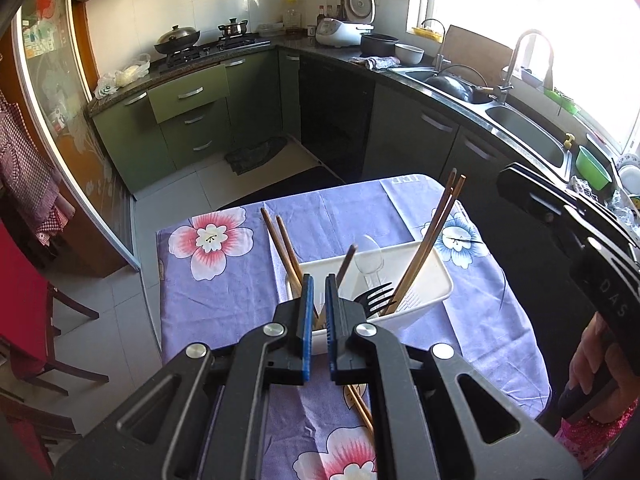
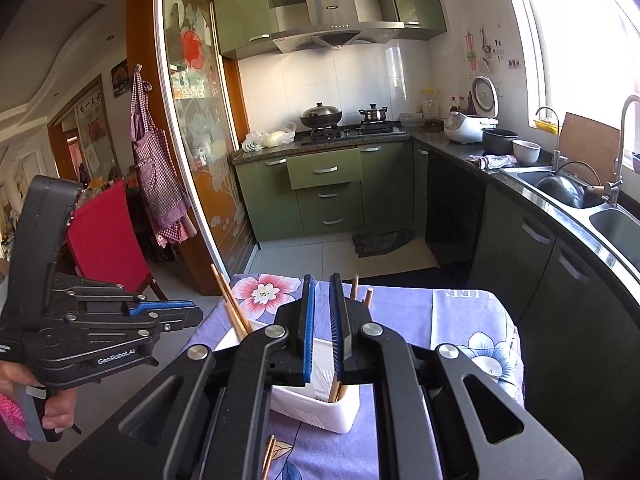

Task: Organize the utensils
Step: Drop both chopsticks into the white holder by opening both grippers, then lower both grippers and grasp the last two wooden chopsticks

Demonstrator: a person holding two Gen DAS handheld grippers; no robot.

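A white slotted tray (image 1: 432, 284) stands on the purple flowered cloth (image 1: 224, 292). In it lie a black fork (image 1: 372, 294) and a clear plastic spoon (image 1: 370, 260). Wooden chopsticks lean out of it to the right (image 1: 434, 236) and to the left (image 1: 280, 240). More chopsticks (image 1: 362, 412) lie loose on the cloth nearer me. My left gripper (image 1: 319, 280) hovers over the tray's near left end, shut with nothing in it. My right gripper (image 2: 321, 280) hangs over the tray (image 2: 320, 412), also shut and empty. From the right wrist the left gripper's fingers (image 2: 168, 308) show side-on.
The small table has edges on all sides, with tiled floor beyond. A red chair (image 2: 108, 236) stands to the left. Dark cabinets and a double sink (image 1: 524, 128) run along the right. A hand (image 1: 588, 364) holds the right tool's black housing (image 1: 580, 232).
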